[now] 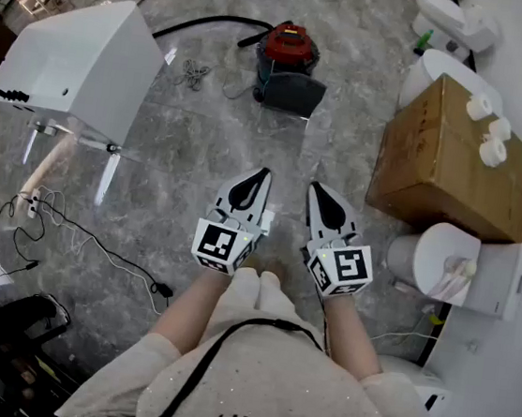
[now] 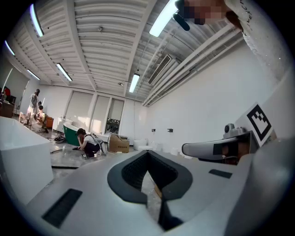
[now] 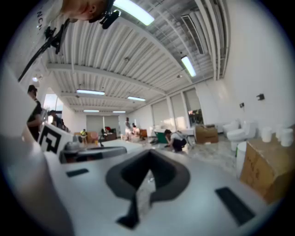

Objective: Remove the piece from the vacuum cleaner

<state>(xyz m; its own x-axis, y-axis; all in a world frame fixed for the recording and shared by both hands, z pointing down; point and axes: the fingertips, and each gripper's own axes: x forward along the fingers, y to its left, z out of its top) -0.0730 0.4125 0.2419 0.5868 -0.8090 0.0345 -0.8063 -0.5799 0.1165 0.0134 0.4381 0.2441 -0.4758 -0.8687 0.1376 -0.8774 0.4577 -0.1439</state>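
Head view shows left gripper (image 1: 260, 174) and right gripper (image 1: 318, 191) both closed and empty near the body, red-lidded vacuum cleaner (image 1: 289, 67) well ahead on the floor (image 1: 193, 147). Arriving with jaws together could shove its piece, not grip it.

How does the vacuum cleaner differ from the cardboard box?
The vacuum cleaner is red and dark; the cardboard box is brown. The vacuum cleaner looks smaller than the cardboard box. A black hose leads to the vacuum cleaner; white rolls sit on the cardboard box. Both stand on the floor.
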